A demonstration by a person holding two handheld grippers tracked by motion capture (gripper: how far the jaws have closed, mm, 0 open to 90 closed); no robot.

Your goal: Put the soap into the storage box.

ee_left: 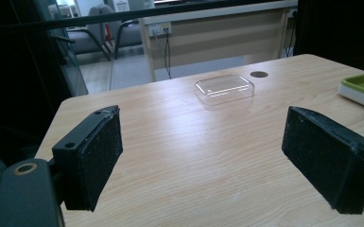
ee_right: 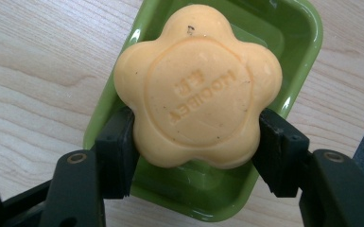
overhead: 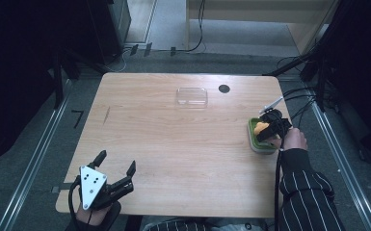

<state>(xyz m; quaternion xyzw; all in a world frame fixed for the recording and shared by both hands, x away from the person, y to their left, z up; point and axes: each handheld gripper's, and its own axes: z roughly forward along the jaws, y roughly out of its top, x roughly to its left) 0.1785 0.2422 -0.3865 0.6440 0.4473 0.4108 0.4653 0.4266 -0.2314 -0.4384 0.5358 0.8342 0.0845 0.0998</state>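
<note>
Right tool grips flower soap over green dish

The right tool (ee_right: 196, 142) is closed on an orange flower-shaped soap bar (ee_right: 197, 85), its two black jaws pressing the bar's lower lobes from either side. The bar carries a raised round stamp with lettering and is held directly above the green soap dish (ee_right: 293, 28), whose glossy inner floor shows behind and below it; whether the bar touches the dish floor cannot be told. In the high view the green soap dish (overhead: 253, 139) sits at the desk's right edge, with the right tool (overhead: 269, 129) over it and the person's right hand (overhead: 295, 139) in a striped sleeve just beside the dish on its outer side.

Well apart from the dish, toward the far middle of the wooden desk (overhead: 173, 144), lies a clear plastic lid (overhead: 192, 96), flat on the surface. A small dark round hole (overhead: 224, 88) is just beside the lid, on the side nearer the dish.

The left tool (overhead: 116, 162) rests at the near corner of the desk farthest from the dish, its jaws spread wide and holding nothing; its grey three-cornered plate (overhead: 91, 185) faces up
</note>
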